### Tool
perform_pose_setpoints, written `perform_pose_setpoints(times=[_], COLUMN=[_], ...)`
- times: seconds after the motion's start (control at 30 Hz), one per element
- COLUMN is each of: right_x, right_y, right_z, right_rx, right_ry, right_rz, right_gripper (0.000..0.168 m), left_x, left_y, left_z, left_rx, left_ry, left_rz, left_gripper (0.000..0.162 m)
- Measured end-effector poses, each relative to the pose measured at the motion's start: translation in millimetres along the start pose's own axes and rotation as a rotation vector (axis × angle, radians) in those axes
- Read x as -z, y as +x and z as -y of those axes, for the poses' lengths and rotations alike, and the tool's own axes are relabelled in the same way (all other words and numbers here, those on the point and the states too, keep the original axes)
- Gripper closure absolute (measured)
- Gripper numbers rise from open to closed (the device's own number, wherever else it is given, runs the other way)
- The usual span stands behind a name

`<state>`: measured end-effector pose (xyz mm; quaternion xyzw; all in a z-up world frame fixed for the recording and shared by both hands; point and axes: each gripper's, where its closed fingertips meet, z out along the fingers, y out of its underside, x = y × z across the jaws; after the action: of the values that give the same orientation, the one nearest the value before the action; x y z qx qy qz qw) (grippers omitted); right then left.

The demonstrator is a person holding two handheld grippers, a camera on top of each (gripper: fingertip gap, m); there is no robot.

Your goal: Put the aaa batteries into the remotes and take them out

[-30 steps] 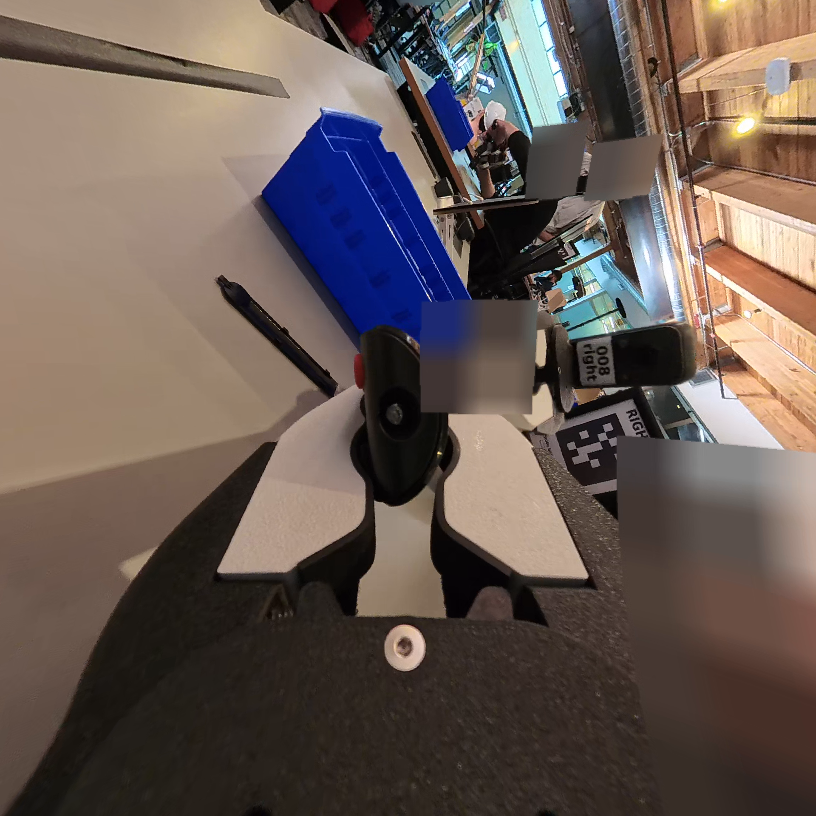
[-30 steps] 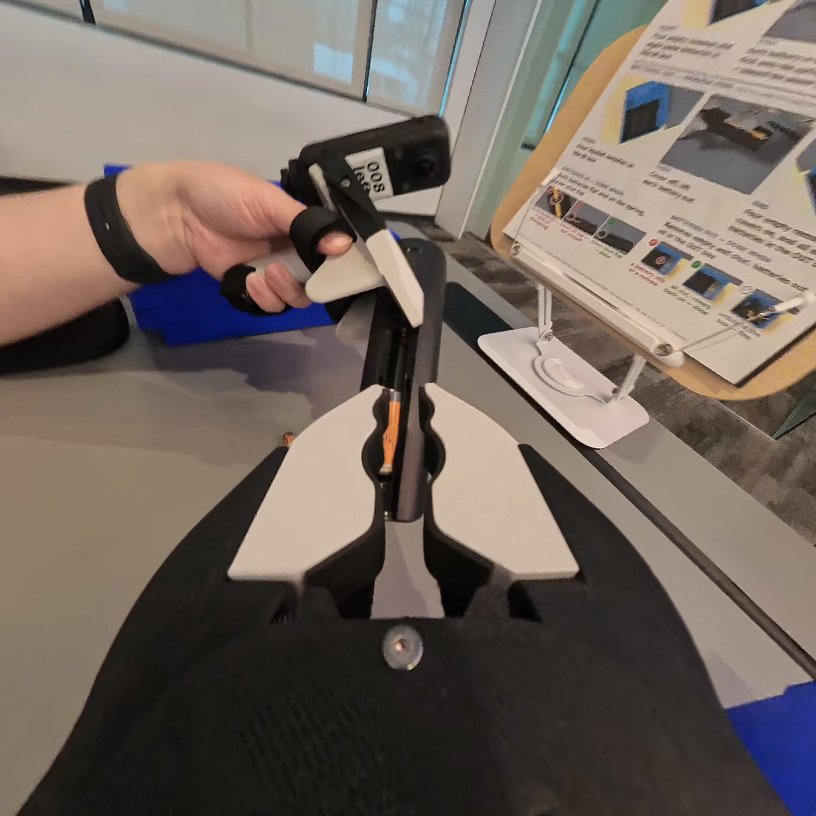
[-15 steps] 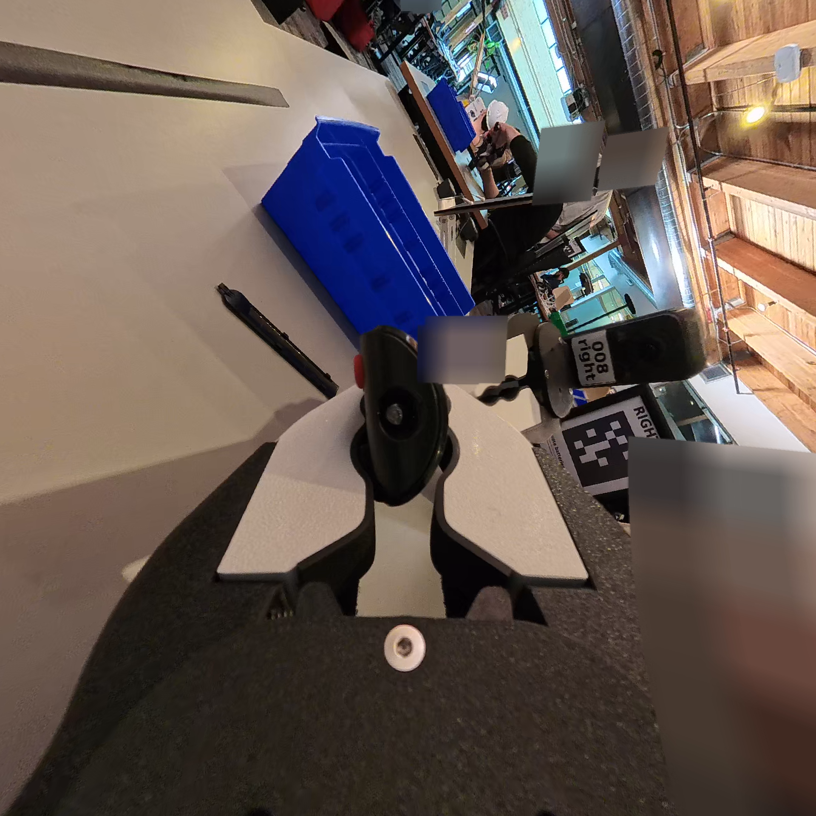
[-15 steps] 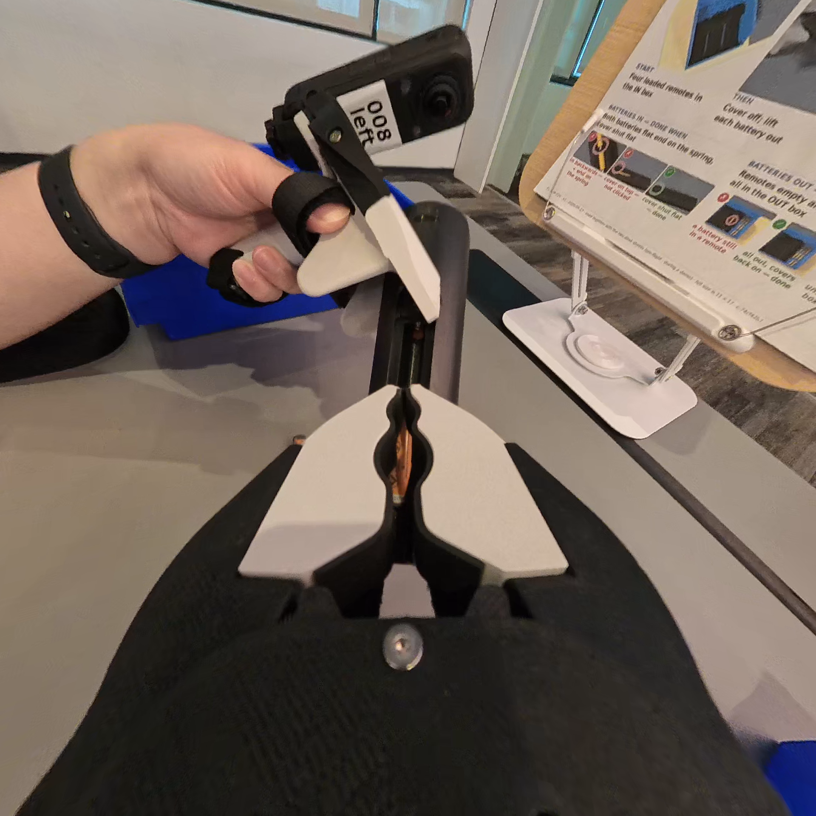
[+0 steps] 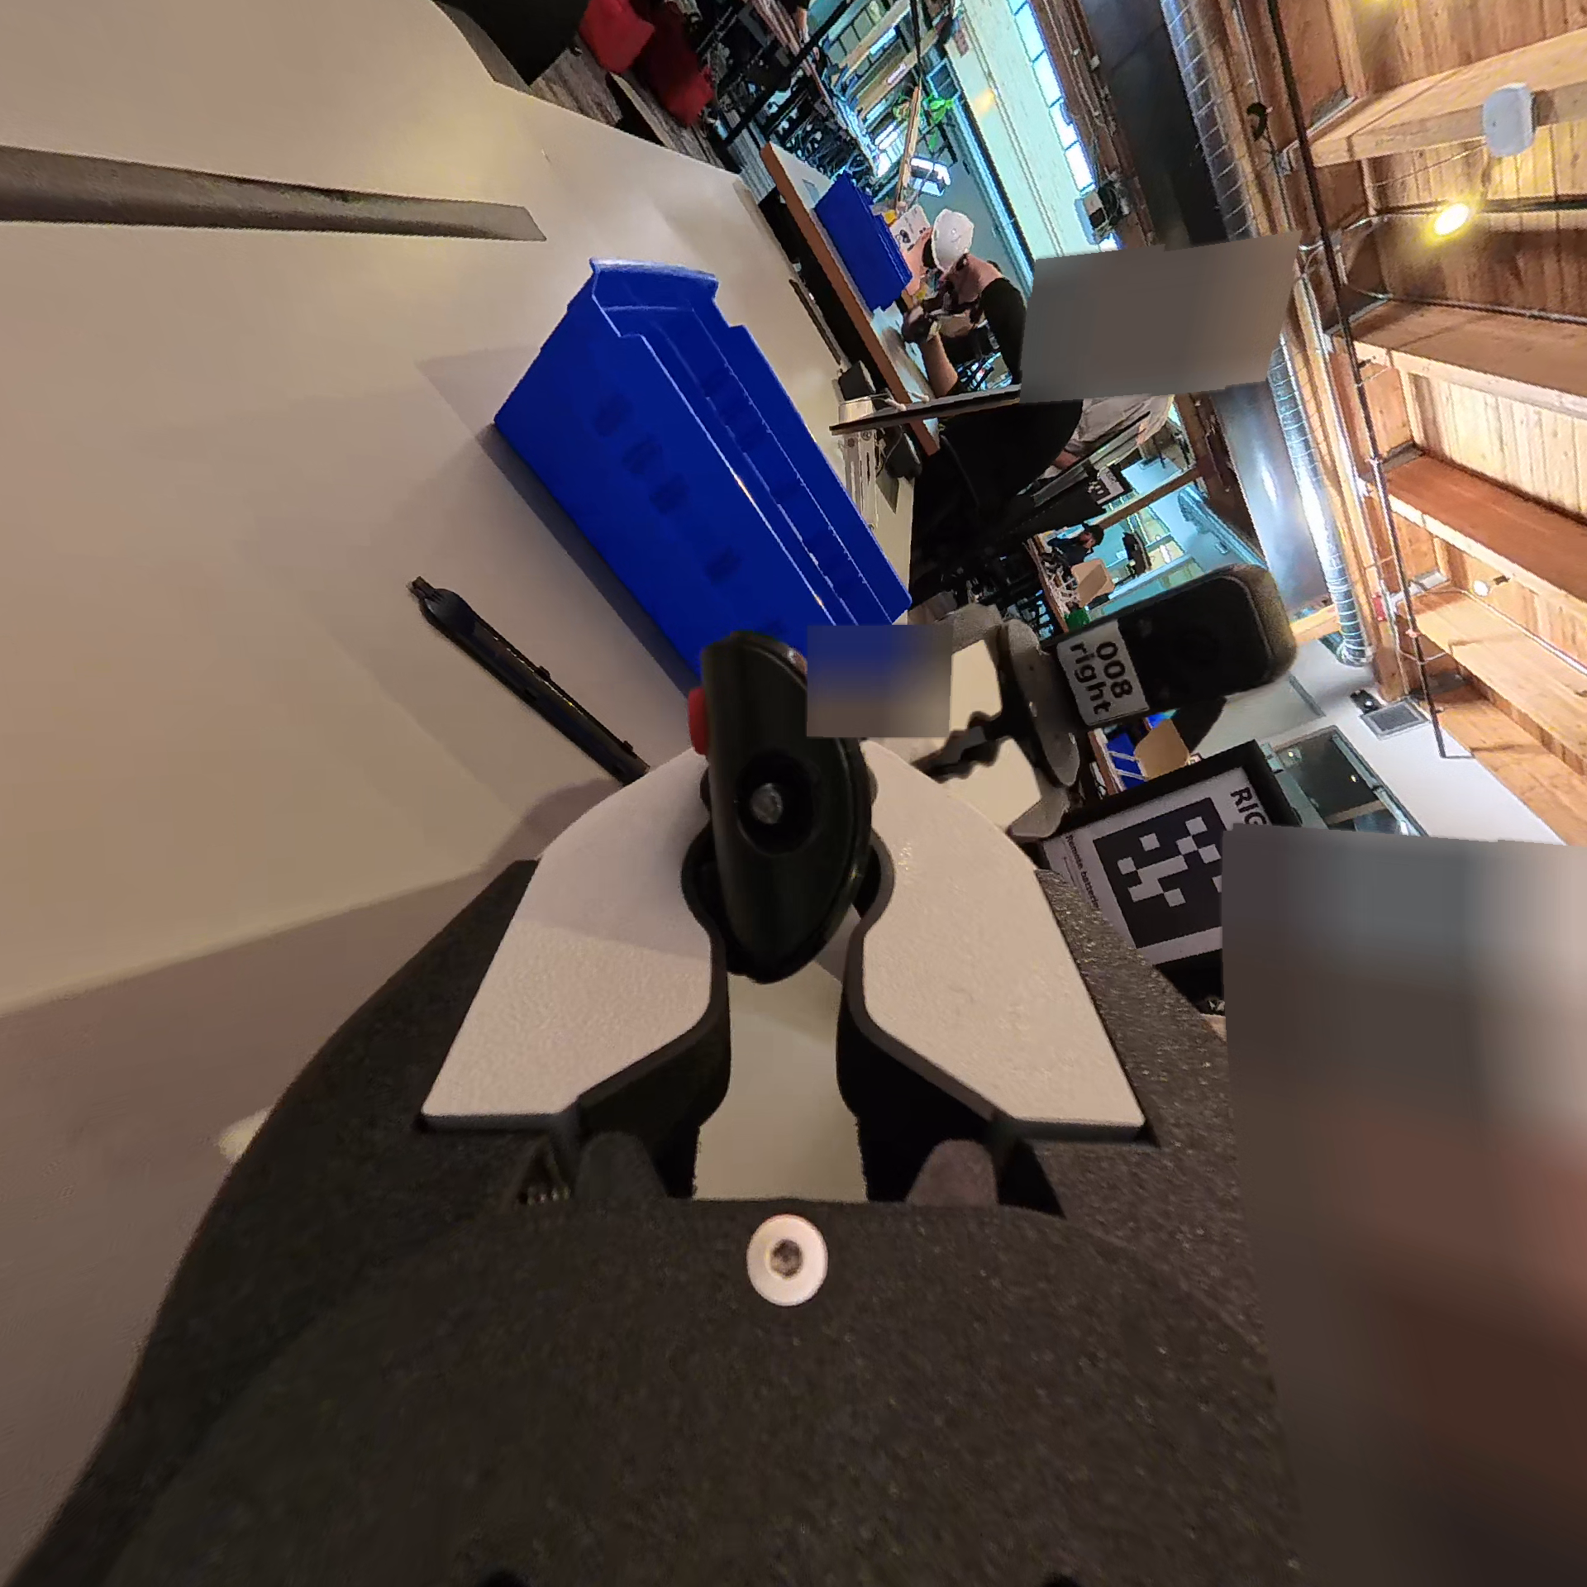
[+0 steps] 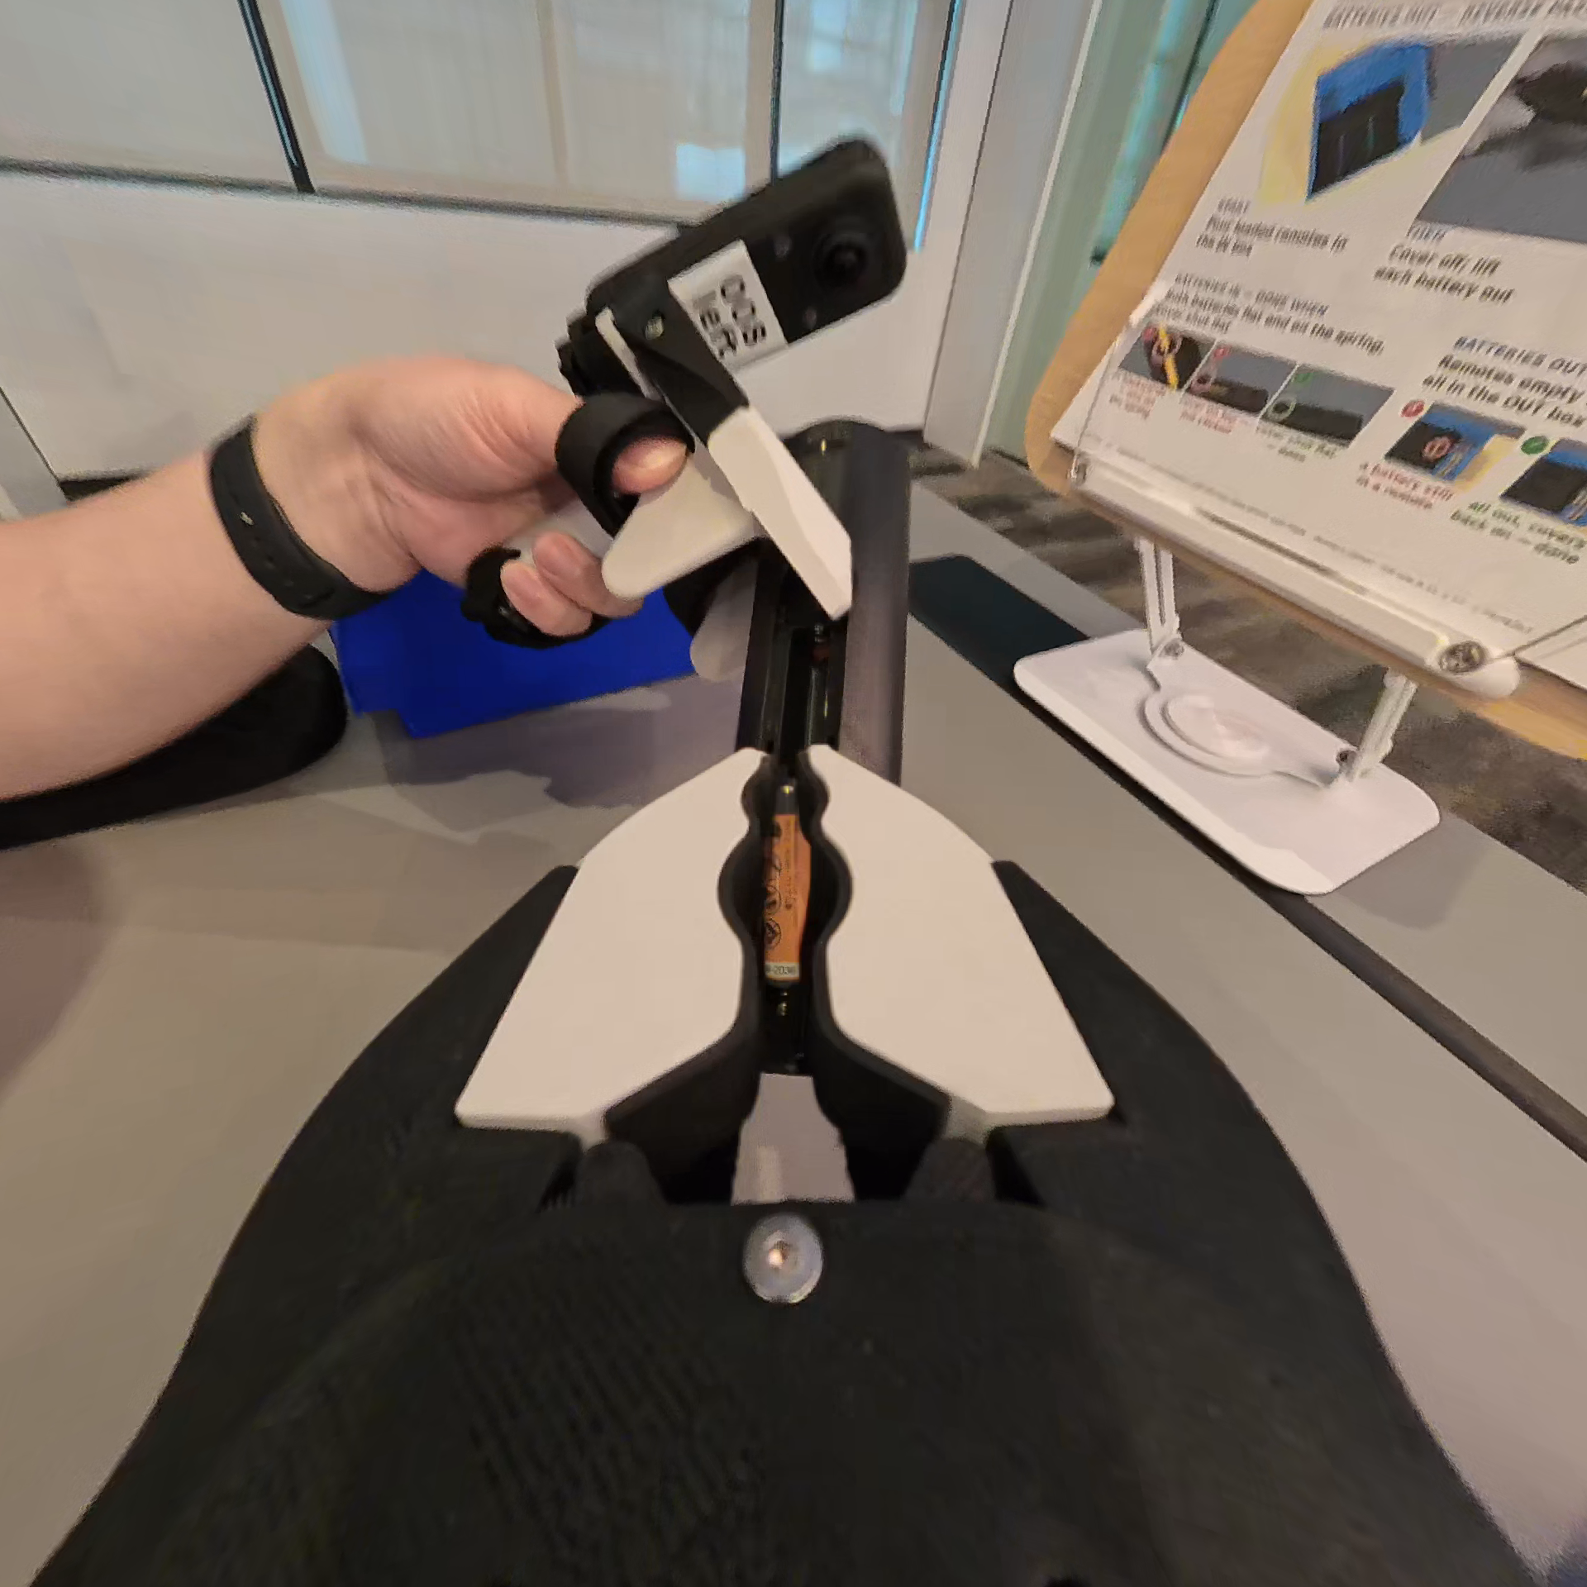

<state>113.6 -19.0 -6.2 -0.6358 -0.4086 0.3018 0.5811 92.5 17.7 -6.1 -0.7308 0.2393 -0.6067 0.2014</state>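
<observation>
the right gripper [image 6: 783, 773] pinches an orange aaa battery [image 6: 786, 893] between its white fingers, just at the near end of the black remote's [image 6: 867, 601] open compartment. the left gripper [image 6: 773, 550], in a hand [image 6: 412, 481], clamps the remote's far end above the grey table [image 6: 258, 902]. an instruction board on a white stand [image 6: 1245, 738] sits to the right.

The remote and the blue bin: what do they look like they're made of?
Remote: looks like hard black plastic, glossy on its end cap, which catches highlights, and duller along the body in the right wrist view. Blue bin: apparently moulded plastic, smooth with a slight sheen, with ribbed walls of uniform colour.
</observation>
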Motion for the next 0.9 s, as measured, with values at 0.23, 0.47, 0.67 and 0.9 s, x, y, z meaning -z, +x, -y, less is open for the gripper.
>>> perform_pose_setpoints(times=[0.23, 0.47, 0.67, 0.9], right_x=[19, 0, -29, -65], right_y=[-2, -40, -61, -68], right_z=[8, -25, -52, -106], right_rx=[0.013, 0.120, 0.158, 0.213], right_ry=[0.063, -0.124, -0.308, -0.529], right_rz=[0.008, 0.142, 0.259, 0.326], right_gripper=[0.162, 0.160, 0.154, 0.152], left_x=[13, 48, 61, 94], left_y=[-1, -12, -16, -25], left_z=[8, 25, 31, 43], left_rx=[-0.019, -0.066, -0.048, -0.080], left_ry=[0.032, 0.109, 0.145, 0.207], left_rz=[0.028, 0.151, 0.155, 0.261], left_gripper=[0.137, 0.137, 0.137, 0.137])
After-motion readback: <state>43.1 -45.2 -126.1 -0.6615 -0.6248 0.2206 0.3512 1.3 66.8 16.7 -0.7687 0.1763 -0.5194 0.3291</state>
